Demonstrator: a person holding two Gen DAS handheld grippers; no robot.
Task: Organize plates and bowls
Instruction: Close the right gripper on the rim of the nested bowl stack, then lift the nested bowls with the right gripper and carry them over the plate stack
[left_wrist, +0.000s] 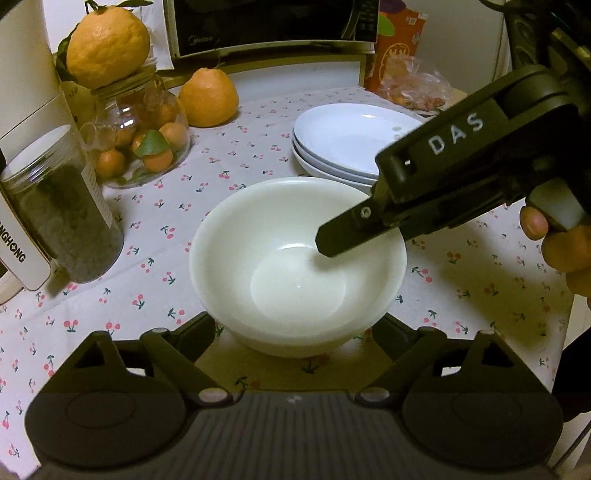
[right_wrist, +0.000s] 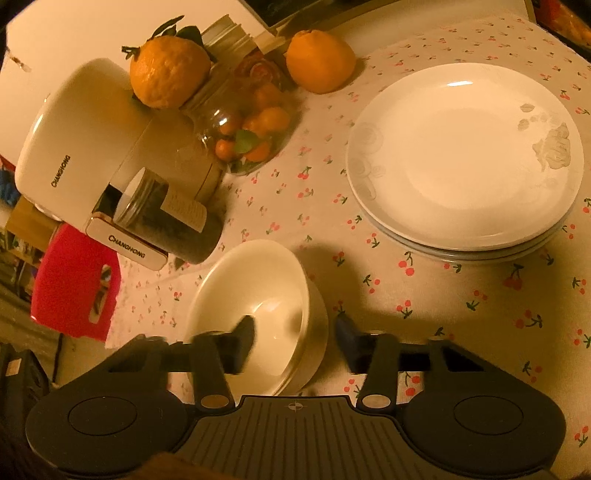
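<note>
Stacked cream bowls (left_wrist: 295, 266) sit on the cherry-print tablecloth, also in the right wrist view (right_wrist: 255, 291). A stack of white plates (left_wrist: 351, 140) lies behind them, also in the right wrist view (right_wrist: 461, 162). My right gripper (right_wrist: 295, 339) is open and straddles the bowls' right rim, one finger inside, one outside; it shows in the left wrist view (left_wrist: 340, 236) with a finger reaching into the top bowl. My left gripper (left_wrist: 295, 325) is open, its fingers spread on either side of the bowls' near base.
A dark-filled jar (left_wrist: 62, 210), a white appliance (right_wrist: 85, 147), a glass jar of small oranges (left_wrist: 144, 140) with a big orange on top (left_wrist: 107, 44), another orange (left_wrist: 208, 96), a microwave (left_wrist: 273, 26) and snack bags (left_wrist: 406, 74) crowd the back and left.
</note>
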